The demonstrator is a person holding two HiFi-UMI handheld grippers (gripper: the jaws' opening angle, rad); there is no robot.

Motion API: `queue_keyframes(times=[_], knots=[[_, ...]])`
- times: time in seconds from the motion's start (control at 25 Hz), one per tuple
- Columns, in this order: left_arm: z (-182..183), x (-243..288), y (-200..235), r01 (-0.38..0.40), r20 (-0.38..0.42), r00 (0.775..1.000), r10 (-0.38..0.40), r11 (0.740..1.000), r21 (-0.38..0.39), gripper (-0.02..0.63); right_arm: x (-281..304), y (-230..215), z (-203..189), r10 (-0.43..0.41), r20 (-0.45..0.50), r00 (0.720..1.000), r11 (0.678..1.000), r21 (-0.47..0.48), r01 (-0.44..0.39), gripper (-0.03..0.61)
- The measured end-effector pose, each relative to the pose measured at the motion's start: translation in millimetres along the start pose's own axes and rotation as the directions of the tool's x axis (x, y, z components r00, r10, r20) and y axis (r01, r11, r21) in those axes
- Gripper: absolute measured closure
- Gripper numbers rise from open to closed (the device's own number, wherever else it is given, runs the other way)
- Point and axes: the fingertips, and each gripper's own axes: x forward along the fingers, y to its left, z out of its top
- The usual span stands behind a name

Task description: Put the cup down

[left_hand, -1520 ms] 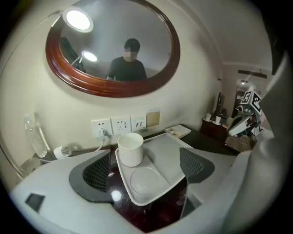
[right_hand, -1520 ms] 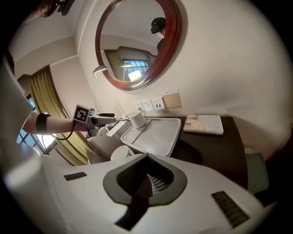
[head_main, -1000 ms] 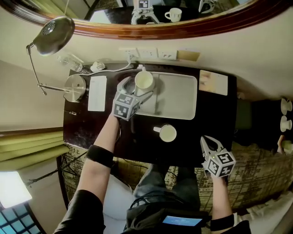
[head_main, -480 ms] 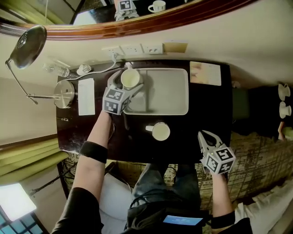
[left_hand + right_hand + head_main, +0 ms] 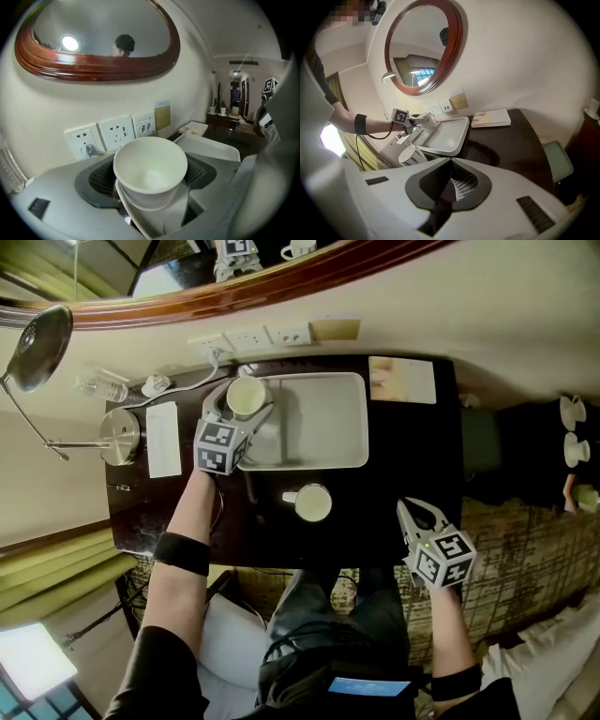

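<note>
Since a second ago our left tongs (image 5: 243,403) have just been closing, and now we've got them pinching the cup (image 5: 150,168) in the tray's (image 5: 319,427) back-left corner (right by the wall sockets (image 5: 117,133)). Right tongs (image 5: 451,163) are shut on nothing, above the tabletop's (image 5: 403,446) front-right corner.

cup (image 5: 150,164): base hidden in left gripper (image 5: 151,183) | tray (image 5: 211,147): right end behind jaw | second cup (image 5: 408,157): lower part behind right gripper (image 5: 450,164) | mirror (image 5: 234,298): mostly off top edge
</note>
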Motion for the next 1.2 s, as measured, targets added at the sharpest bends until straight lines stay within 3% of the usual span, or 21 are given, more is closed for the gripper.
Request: queue_keyframes(times=[0.24,0.64,1.0,1.2], knots=[[63.4,-29.5,-29.0,0.009,0.051,0.999,-0.007,0.999,-0.048,0.192,-3.5,-3.2,8.6,0.011,0.003,1.000,1.000,-0.019,-0.011,0.575],[130.1,-76.2,-135.3,0.071,0.110,0.991,-0.069,0.997,-0.013,0.192,-9.1,-6.6,38.2,0.075,-0.051,0.996,0.992,-0.094,-0.079,0.575],[160.8,-93.7,-233.1,0.033,0.137,0.990,-0.019,0.995,-0.097,0.192,-19.4,-26.3,78.8,0.119,-0.050,0.992,0.975,-0.182,-0.127,0.575],[151.5,-86.5,-292.3,0.018,0.096,0.995,-0.006,0.992,-0.126,0.192,-24.6,-32.4,96.0,0.146,-0.052,0.988,0.970,-0.187,-0.153,0.575]])
